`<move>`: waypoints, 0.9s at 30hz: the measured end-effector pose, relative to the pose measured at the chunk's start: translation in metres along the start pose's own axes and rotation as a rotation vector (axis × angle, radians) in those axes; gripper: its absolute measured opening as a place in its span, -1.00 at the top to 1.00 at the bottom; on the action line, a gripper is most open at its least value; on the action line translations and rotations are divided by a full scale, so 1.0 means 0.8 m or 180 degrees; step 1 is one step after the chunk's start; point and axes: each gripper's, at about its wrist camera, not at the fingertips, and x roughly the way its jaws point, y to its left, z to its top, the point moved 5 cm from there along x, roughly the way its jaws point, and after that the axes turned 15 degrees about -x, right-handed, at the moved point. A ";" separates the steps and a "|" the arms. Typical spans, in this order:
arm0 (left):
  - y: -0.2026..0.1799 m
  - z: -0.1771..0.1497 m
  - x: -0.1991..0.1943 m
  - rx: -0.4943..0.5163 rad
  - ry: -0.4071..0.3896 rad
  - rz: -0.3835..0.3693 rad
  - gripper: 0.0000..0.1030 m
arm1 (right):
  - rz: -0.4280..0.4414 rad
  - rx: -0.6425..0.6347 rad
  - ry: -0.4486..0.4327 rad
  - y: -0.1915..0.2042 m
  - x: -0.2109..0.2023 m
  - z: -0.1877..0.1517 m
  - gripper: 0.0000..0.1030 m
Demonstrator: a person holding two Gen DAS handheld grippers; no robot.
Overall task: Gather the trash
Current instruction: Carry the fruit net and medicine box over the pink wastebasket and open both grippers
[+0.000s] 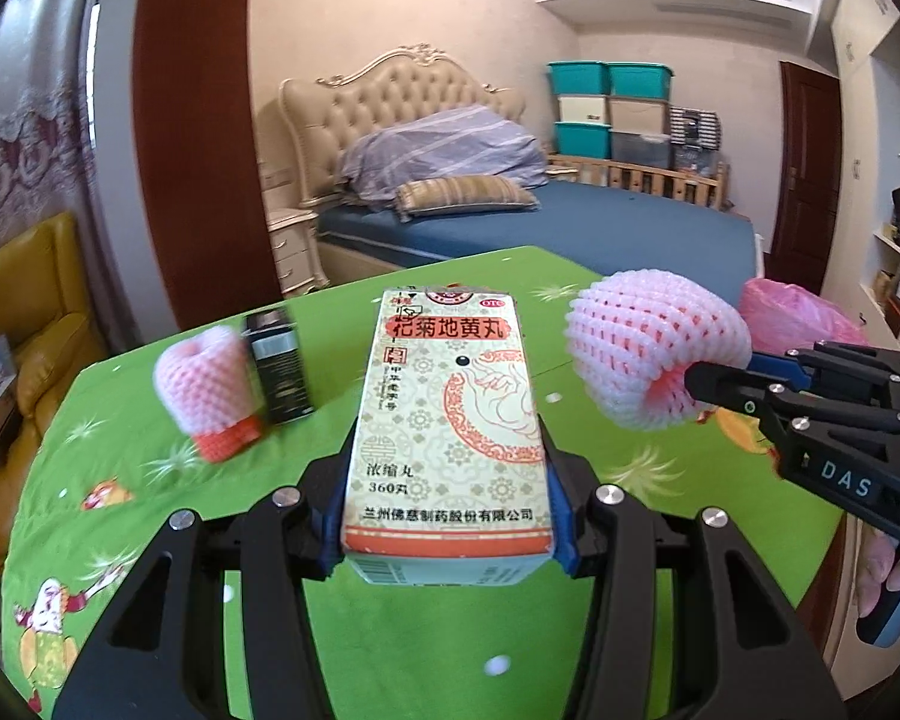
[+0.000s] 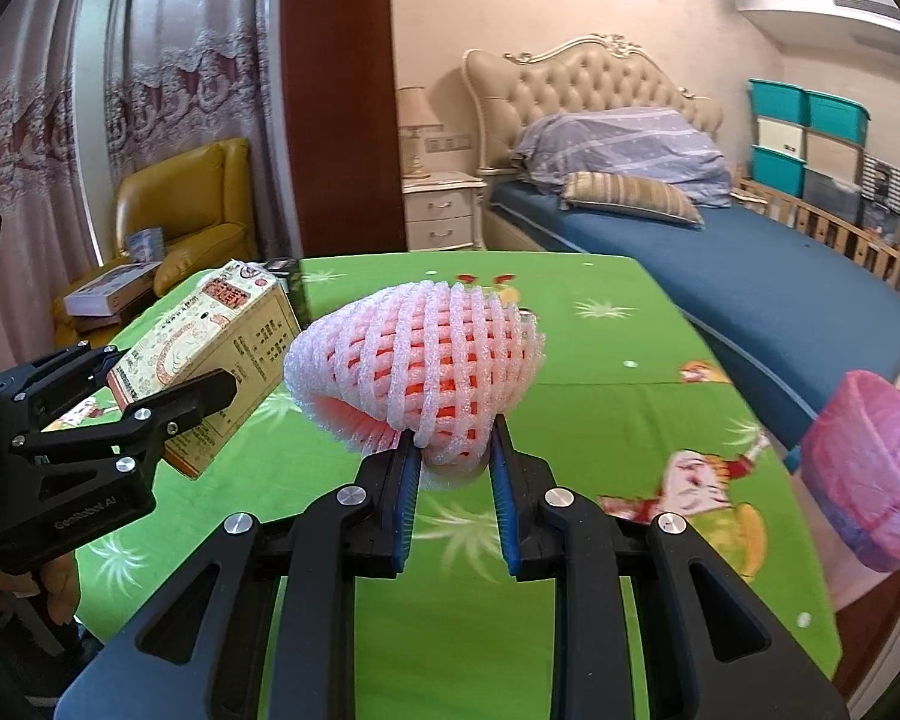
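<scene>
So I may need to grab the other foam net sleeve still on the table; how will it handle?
The pink foam net sleeve probably squashes easily and weighs little, being open mesh. Standing tilted beside the dark box, it may tip when nudged.

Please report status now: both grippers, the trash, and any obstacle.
Left gripper shut on medicine box. Right gripper shut on foam net. Pink-lined bin at right; nothing in the way.

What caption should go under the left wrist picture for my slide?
Left gripper holding a medicine box above the green tablecloth, right gripper pinching a pink foam net.
</scene>
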 end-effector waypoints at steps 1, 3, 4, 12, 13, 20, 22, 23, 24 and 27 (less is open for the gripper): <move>-0.008 0.000 0.003 0.0011 0.0013 -0.0044 0.04 | -0.0032 0.0008 0.0008 -0.006 -0.003 -0.003 0.55; -0.023 0.001 0.008 0.0039 0.0033 -0.0122 0.04 | -0.0085 0.0035 0.0022 -0.017 -0.008 -0.009 0.55; -0.033 0.001 0.011 0.0068 0.0047 -0.0163 0.04 | -0.0107 0.0046 0.0029 -0.022 -0.010 -0.012 0.55; -0.099 0.001 0.028 0.0309 0.0143 -0.0439 0.04 | -0.0367 0.0164 0.0030 -0.074 -0.040 -0.042 0.55; -0.113 -0.001 0.033 0.0361 0.0183 -0.0483 0.04 | -0.0401 0.0207 0.0024 -0.084 -0.044 -0.046 0.55; -0.187 0.001 0.058 0.0605 0.0286 -0.0755 0.04 | -0.0719 0.0546 -0.0010 -0.161 -0.072 -0.075 0.55; -0.206 0.006 0.065 0.0567 0.0336 -0.0847 0.04 | -0.0845 0.0641 -0.0005 -0.188 -0.083 -0.086 0.55; -0.218 0.008 0.069 0.0555 0.0363 -0.0899 0.04 | -0.0892 0.0673 -0.0001 -0.196 -0.086 -0.090 0.55; -0.229 0.009 0.072 0.0559 0.0379 -0.0937 0.04 | -0.0960 0.0719 0.0006 -0.209 -0.091 -0.097 0.55; -0.266 0.015 0.084 0.0591 0.0412 -0.1067 0.04 | -0.1128 0.0805 0.0038 -0.245 -0.103 -0.111 0.55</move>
